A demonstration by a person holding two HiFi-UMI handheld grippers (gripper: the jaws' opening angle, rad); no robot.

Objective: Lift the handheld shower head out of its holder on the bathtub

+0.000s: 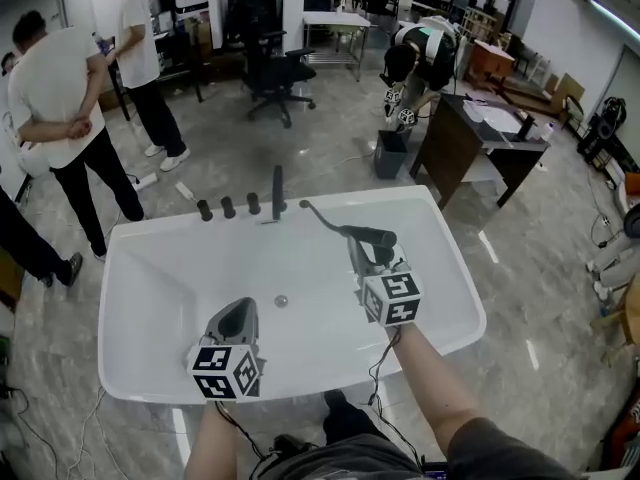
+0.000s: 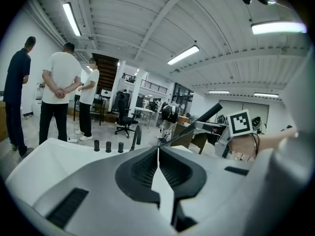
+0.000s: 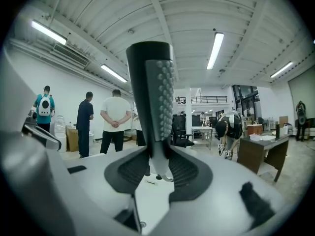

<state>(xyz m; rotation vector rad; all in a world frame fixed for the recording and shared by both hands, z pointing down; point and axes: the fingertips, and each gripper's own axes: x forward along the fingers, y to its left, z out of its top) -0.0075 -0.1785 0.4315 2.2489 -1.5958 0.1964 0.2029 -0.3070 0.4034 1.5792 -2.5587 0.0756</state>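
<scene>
The dark handheld shower head (image 1: 366, 236) hangs in the air over the white bathtub (image 1: 140, 240). Its thin hose (image 1: 320, 216) runs back to the tub's far rim. My right gripper (image 1: 369, 255) is shut on the shower head's handle. In the right gripper view the shower head (image 3: 153, 92) stands upright between the pads, nozzle face to the right. My left gripper (image 1: 238, 314) hovers over the tub's near side. Its jaws are shut with nothing in them, and in the left gripper view the left gripper (image 2: 158, 152) has its pads touching. That view also shows the shower head (image 2: 209, 116) at the right.
A dark spout (image 1: 277, 190) and three knobs (image 1: 228, 208) stand on the tub's far rim, and a drain (image 1: 281, 300) sits in its floor. People (image 1: 62, 108) stand at the back left. An office chair (image 1: 272, 74), a brown desk (image 1: 470, 133) and a robot (image 1: 425, 58) lie beyond.
</scene>
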